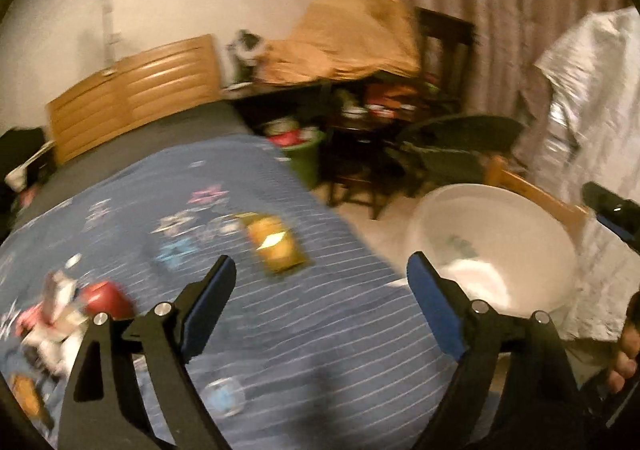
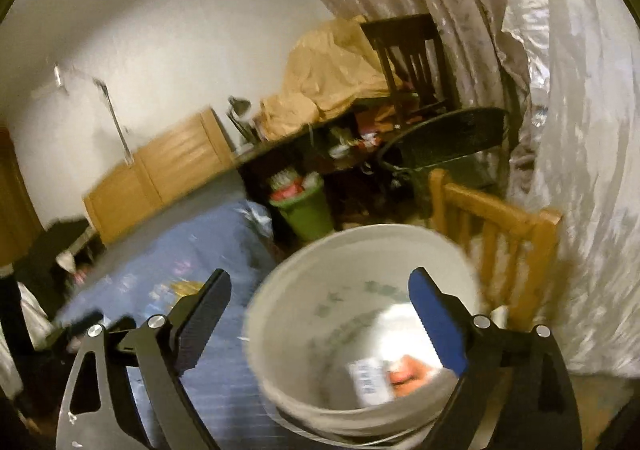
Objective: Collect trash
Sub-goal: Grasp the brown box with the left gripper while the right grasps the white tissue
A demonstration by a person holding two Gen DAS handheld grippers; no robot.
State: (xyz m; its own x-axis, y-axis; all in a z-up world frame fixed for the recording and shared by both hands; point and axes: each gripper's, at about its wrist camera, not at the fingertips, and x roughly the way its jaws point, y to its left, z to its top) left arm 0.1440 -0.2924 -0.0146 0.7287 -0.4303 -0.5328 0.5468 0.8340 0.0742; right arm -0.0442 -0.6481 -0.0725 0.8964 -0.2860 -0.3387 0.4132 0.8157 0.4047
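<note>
1. While both grippers stood released, the right gripper [image 2: 320, 320] hung over the white bucket [image 2: 288, 290], which already held scraps of trash [image 2: 384, 372], its fingers [image 2: 438, 324] gripping nothing.
2. The left gripper [image 1: 320, 298] pointed at the bed [image 1: 340, 330], empty too.
3. The yellow packet [image 1: 276, 246] lay flat just ahead; I judged a low, square approach best, pinching its edge, not the quilt.
4. More wrappers [image 1: 64, 314] waited at the left.

Wooden headboard [image 1: 132, 86] at left centre against pale wall. Tan cloth [image 1: 352, 38] heaped on dark table, upper middle. Dark wooden chair [image 2: 412, 58] behind it. Patterned curtain [image 1: 500, 2] upper right. Blue striped bedspread [image 1: 320, 330] fills lower left. Light wooden chair [image 2: 500, 226] right of centre.
</note>
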